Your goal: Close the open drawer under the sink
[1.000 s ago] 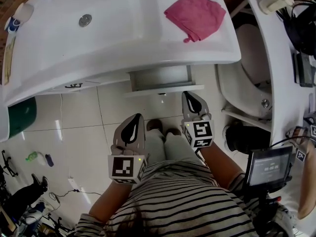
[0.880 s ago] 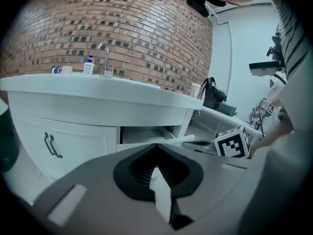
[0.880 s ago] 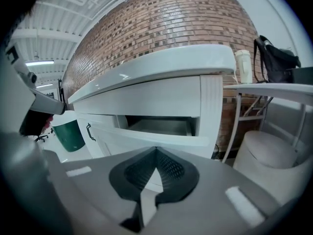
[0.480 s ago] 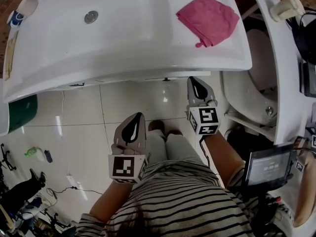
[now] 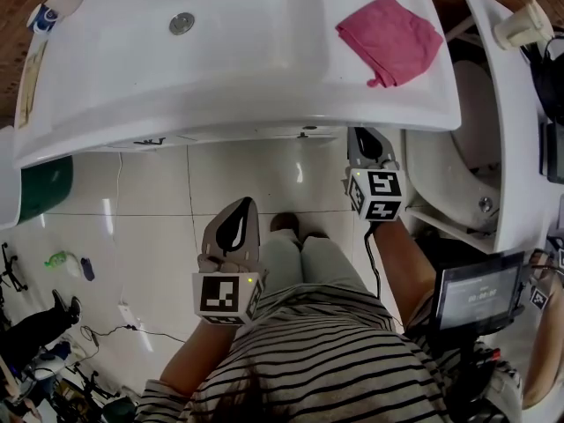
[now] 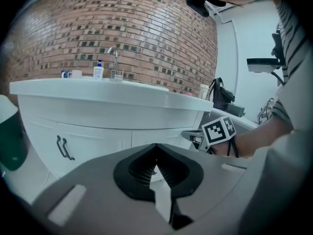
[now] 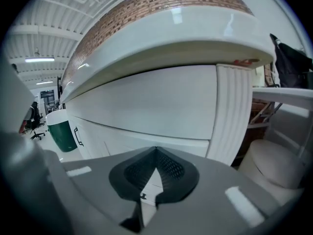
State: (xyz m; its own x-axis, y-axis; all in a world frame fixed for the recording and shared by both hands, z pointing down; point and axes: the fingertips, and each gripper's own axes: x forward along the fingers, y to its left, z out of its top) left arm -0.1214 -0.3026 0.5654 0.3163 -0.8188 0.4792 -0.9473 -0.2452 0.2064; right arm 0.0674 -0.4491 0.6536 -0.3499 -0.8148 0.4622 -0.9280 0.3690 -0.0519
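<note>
The white drawer (image 5: 303, 135) under the sink (image 5: 220, 51) sits flush with the cabinet front, only its small dark knob showing below the counter rim. My right gripper (image 5: 363, 136) is shut, its tips right at the cabinet front just right of the knob. In the right gripper view the drawer front (image 7: 146, 106) fills the frame close ahead of the shut right gripper (image 7: 156, 150). My left gripper (image 5: 240, 208) is shut and empty, held back over the floor near my knees. In the left gripper view the left gripper (image 6: 156, 146) faces the cabinet from a distance.
A pink cloth (image 5: 390, 38) lies on the counter's right end. A toilet (image 5: 458, 179) stands to the right of the cabinet, a green bin (image 5: 35, 188) to the left. Cupboard door handles (image 6: 63, 148) show at left. My feet (image 5: 291, 227) are on the tiled floor.
The drawer has slid from open to flush with the cabinet. My right gripper moved forward with it to the cabinet front. The left gripper stayed put.
</note>
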